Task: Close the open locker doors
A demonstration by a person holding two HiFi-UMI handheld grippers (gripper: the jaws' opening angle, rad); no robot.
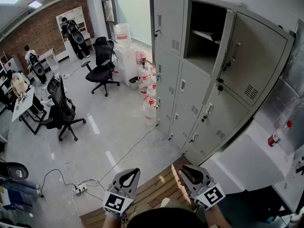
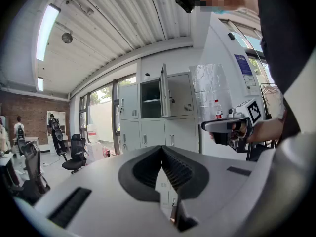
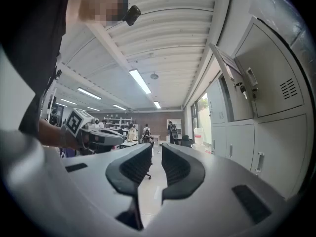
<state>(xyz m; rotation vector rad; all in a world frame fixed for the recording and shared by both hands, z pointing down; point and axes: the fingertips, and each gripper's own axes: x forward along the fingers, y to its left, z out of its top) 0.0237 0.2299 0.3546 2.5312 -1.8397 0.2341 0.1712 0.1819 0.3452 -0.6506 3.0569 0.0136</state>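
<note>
A bank of grey lockers [image 1: 190, 99] stands ahead on the right. One upper compartment [image 1: 206, 30] is open, and its door [image 1: 224, 44] is swung out toward me. The other doors look shut. The left gripper view shows the same open door [image 2: 164, 90], and in the right gripper view the door [image 3: 232, 70] juts out edge-on. My left gripper [image 1: 135, 171] [image 2: 161, 148] is held low, far from the lockers, shut with its tips touching and nothing between them. My right gripper [image 1: 183, 167] [image 3: 156, 147] is beside it, with a narrow gap between its jaws and nothing held.
Black office chairs [image 1: 102, 63] [image 1: 64, 110] stand on the floor at left. A water dispenser [image 1: 124, 51] and several bottles [image 1: 149, 103] sit by the lockers' left end. A cable [image 1: 128, 151] runs to a power strip [image 1: 78, 189]. A white counter [image 1: 247, 160] with a bottle [image 1: 278, 134] is on the right.
</note>
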